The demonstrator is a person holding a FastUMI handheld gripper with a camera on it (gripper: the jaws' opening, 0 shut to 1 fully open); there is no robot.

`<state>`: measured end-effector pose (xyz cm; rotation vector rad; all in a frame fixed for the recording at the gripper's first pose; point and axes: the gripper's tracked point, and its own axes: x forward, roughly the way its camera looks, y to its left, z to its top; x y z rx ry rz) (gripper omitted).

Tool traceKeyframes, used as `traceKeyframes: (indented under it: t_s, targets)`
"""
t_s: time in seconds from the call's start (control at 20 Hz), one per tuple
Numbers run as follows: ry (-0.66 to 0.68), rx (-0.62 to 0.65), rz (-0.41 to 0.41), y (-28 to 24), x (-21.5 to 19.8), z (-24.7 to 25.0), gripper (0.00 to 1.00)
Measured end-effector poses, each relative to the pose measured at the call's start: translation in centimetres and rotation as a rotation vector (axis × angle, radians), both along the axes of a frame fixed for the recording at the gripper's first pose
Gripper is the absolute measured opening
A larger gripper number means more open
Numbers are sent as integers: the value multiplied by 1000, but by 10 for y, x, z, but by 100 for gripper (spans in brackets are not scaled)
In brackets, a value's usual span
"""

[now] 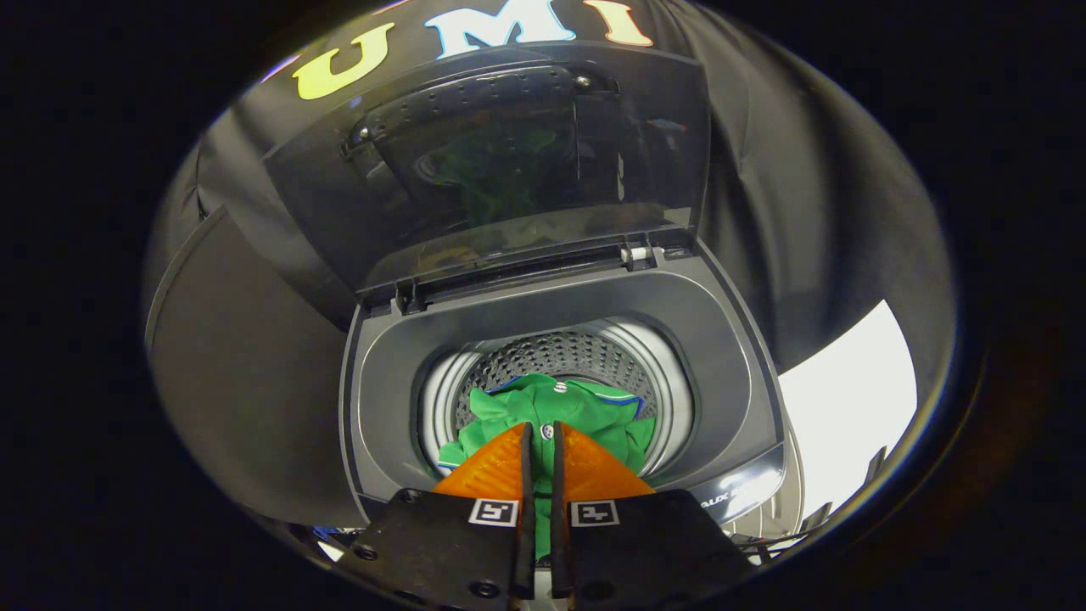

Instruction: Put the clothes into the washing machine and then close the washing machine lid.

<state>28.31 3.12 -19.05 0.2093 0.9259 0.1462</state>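
A grey top-loading washing machine (730, 373) stands right below me with its lid (509, 161) raised upright behind the opening. A green garment with blue and white trim (585, 407) hangs into the perforated steel drum (551, 352). My gripper (540, 433) is over the drum mouth, its two fingers nearly together with a fold of the green cloth pinched in the narrow gap between them. The rest of the garment spreads out ahead of and beside the fingertips inside the drum.
A dark flat panel (246, 373) stands to the left of the machine. Black cloth wall hangs behind and to the right. A bright white area (848, 407) lies to the right beyond the machine, with some dark rods near its lower edge.
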Motion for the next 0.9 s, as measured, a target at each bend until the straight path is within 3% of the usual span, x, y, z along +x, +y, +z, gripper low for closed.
traceKeyframes:
  t_s: [0.05, 0.25, 0.65, 0.9]
  targets:
    - [4, 16, 9, 5, -1, -4, 14]
    - [11, 34, 15, 10, 2, -4, 100]
    - [-4, 33, 24, 10, 7, 4, 97]
    - [-130, 46, 20, 7, 33, 48, 98]
